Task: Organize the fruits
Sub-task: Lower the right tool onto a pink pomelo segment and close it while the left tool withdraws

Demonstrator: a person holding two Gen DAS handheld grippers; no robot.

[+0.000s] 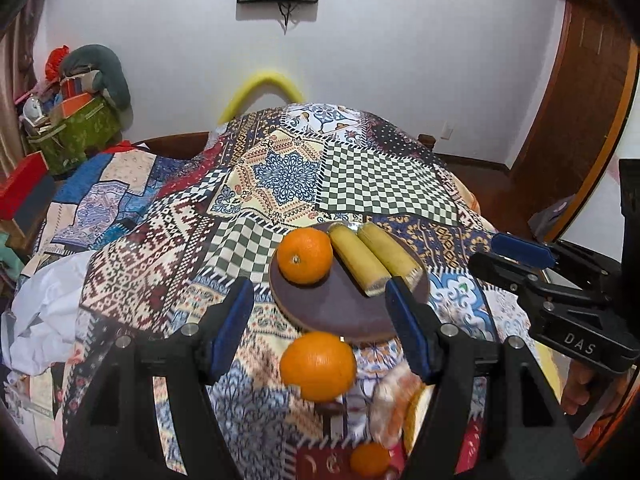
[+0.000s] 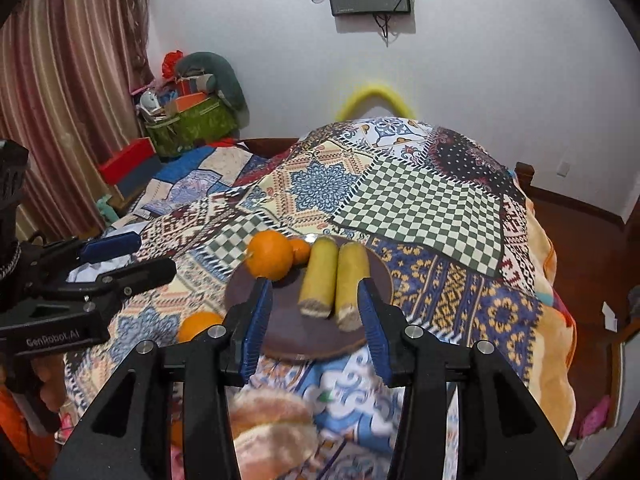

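A dark brown plate (image 1: 340, 308) (image 2: 288, 320) lies on the patchwork cloth. On it are an orange (image 1: 305, 255) (image 2: 270, 255) and two yellow banana-like pieces (image 1: 360, 260) (image 2: 320, 276) with cut ends; the right wrist view also shows a small orange (image 2: 301, 250) behind the big one. Another orange (image 1: 318, 366) (image 2: 198, 326) rests on the cloth just in front of the plate. My left gripper (image 1: 319, 286) (image 2: 132, 258) hovers over it, open and apart from it. My right gripper (image 2: 314, 286) (image 1: 508, 258) is open above the plate's near edge, holding nothing.
A clear bag of pale rounded items (image 1: 394, 404) (image 2: 272, 424) and a small orange (image 1: 370, 459) lie near the front of the cloth. A green box of clutter (image 1: 80, 132) stands at the back left. White cloth (image 1: 44, 312) lies at the left.
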